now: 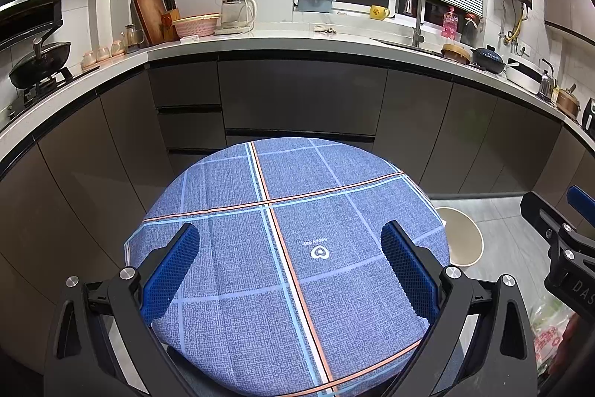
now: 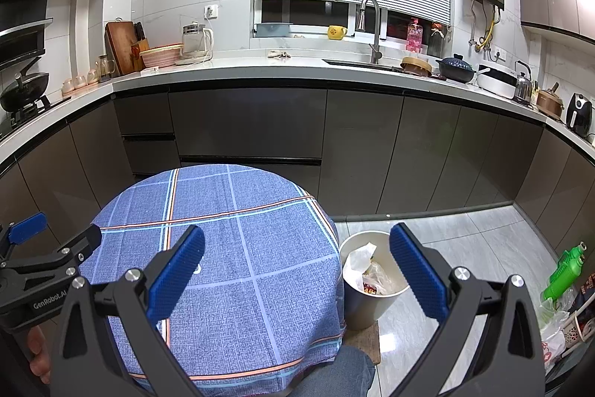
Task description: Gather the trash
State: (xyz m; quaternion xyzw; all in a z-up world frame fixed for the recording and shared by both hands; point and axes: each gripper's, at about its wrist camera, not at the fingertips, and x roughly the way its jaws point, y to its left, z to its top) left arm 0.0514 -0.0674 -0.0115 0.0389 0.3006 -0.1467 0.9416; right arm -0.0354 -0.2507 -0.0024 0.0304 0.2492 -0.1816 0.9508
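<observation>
The fingers of the left gripper (image 1: 290, 270) stand apart and hold nothing, and those of the right gripper (image 2: 297, 274) are the same, both above the blue checked cloth (image 2: 223, 248) in the lower middle. The trash (image 2: 368, 270) lies already in the bin (image 2: 372, 304), at lower right of the cloth. I judge the risk is small: a low sweep may drag the cloth or knock the light bin over.
</observation>
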